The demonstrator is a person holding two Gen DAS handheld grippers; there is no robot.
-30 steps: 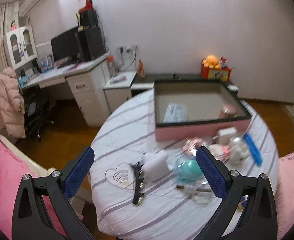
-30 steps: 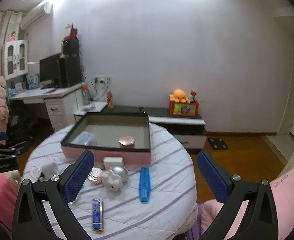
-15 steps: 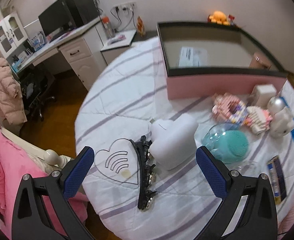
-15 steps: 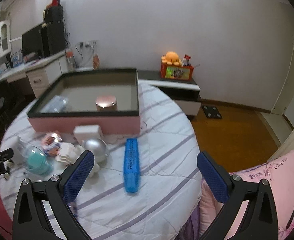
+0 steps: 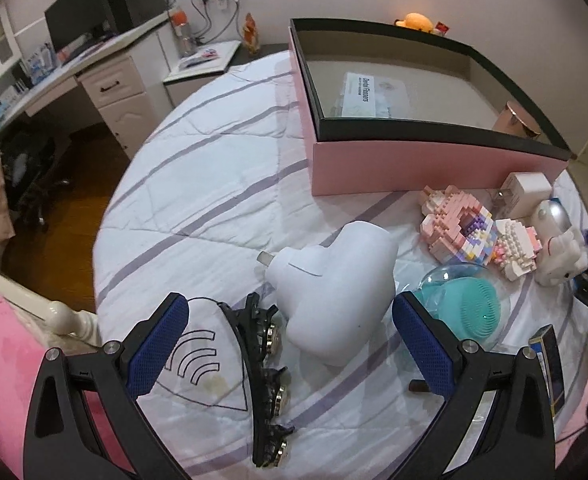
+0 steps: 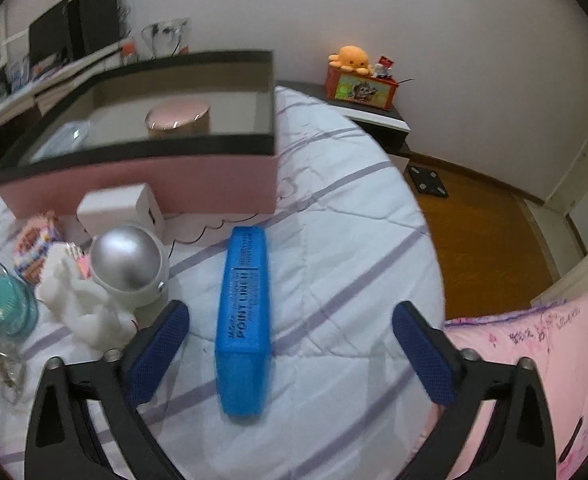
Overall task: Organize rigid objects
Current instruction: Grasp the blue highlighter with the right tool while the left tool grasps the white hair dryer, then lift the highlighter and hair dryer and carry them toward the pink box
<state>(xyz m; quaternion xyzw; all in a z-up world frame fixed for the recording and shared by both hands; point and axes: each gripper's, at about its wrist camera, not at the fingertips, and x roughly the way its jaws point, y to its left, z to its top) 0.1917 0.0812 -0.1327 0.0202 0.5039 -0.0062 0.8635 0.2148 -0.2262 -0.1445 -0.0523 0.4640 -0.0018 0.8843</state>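
Currently, per view:
Left claw [image 5: 286, 324]: jaws wide apart, nothing gripped – angled down over the table [image 5: 214, 184].
White plug-in device [image 5: 333, 292]: lies on the table between the left claw's fingers, closer to the right pad; no contact visible.
Black hair clip [image 5: 268, 364]: just left of the white device, also inside the left claw's span.
Clear heart card [image 5: 202, 364]: flat beside the clip, partly behind the left pad.
Teal brush [image 5: 467, 308]: in a clear dish just beyond the right pad.
Pink box [image 5: 413, 168]: open-topped, well ahead of the left claw; a packet and a round rose-gold tin [image 6: 178, 118] lie inside.
Right claw [image 6: 290, 328]: jaws closing – pads clear of everything.
Blue case [image 6: 244, 320]: lies lengthwise between the right claw's fingers, nearer the left pad, gap on both sides.
Astronaut figure [image 6: 110, 284]: just outside the right claw's left finger.
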